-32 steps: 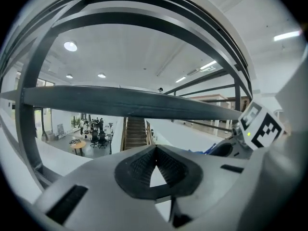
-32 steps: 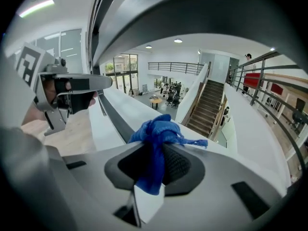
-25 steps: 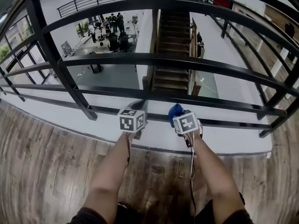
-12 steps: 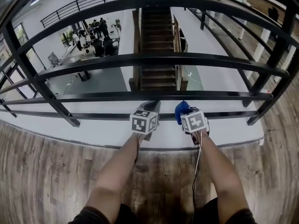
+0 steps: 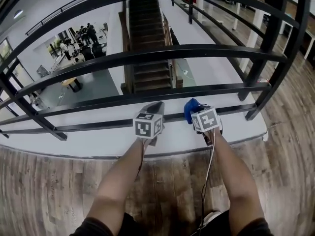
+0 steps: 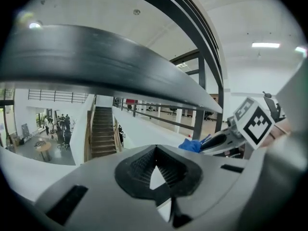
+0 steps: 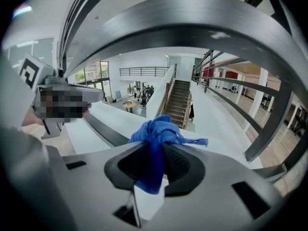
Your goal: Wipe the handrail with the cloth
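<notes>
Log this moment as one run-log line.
right claw: shut on blue cloth | left claw: shut, empty | handrail: cloth contact not visible | both claws low by railing

So our head camera sits up high and looks steeply down over both forearms: wooden floor [image 5: 49, 191] nearest, railing [image 5: 147, 55] across the middle, staircase [image 5: 145, 28] far off on the other side. The other two ride on the left gripper [image 5: 156, 107] and right gripper [image 5: 197, 113], really close to the railing, facing out with one bar looming across the top of each. The left one catches the right gripper [image 6: 209, 141] at its right edge. The right one catches the left gripper [image 7: 98, 96] at its left edge. All three share the railing, the staircase and the blue cloth [image 7: 156, 131].
</notes>
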Available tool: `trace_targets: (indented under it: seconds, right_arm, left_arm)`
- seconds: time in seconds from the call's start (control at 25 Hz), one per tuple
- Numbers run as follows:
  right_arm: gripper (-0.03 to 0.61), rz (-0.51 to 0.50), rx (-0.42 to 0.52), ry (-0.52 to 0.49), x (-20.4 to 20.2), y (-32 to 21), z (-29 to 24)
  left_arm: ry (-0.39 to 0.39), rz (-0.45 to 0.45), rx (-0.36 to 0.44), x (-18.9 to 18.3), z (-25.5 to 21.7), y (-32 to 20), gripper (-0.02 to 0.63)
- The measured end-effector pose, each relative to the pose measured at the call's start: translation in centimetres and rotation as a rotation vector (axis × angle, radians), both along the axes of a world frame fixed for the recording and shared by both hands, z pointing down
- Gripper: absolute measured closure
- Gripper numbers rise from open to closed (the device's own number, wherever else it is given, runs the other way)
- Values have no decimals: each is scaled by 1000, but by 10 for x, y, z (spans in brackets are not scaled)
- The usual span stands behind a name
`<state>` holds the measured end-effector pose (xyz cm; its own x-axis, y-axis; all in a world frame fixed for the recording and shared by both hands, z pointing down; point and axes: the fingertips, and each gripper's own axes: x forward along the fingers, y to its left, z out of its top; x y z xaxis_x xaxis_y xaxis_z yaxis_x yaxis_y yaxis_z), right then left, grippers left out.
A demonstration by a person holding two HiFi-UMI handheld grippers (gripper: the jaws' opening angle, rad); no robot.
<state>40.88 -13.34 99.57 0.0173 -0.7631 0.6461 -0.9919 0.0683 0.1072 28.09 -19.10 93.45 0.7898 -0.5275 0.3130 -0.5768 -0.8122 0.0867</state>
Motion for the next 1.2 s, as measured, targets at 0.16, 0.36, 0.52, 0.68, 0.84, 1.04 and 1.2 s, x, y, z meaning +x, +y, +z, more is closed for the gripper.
trace_targets:
  seconds: [0.16,0.36,0.52,0.68,0.84,1.04,1.2]
  right_arm:
    - [485,23,4,30,44,19,-4]
    - [485,16,36,76,84,33,-1]
    - [485,14,63,107,104,40,-6]
    - [485,57,75,122,138,55,-3]
    - [485,132,102,126,183,71,-3]
    - [485,179,117,218,231,91,-5]
    - [485,244,141,263,260,102,-5]
  left_arm:
    - [37,44,-5,51,-4,24,609]
    - [85,132,-29,112,-2,60,609]
    - [75,180,-15,154,7,81,609]
    - [69,208,0,188,15,96,609]
    - [29,248,36,213,25,109,609]
    - [109,270,-4,234,17,127,609]
    - [107,292,-16,244,24,137,609]
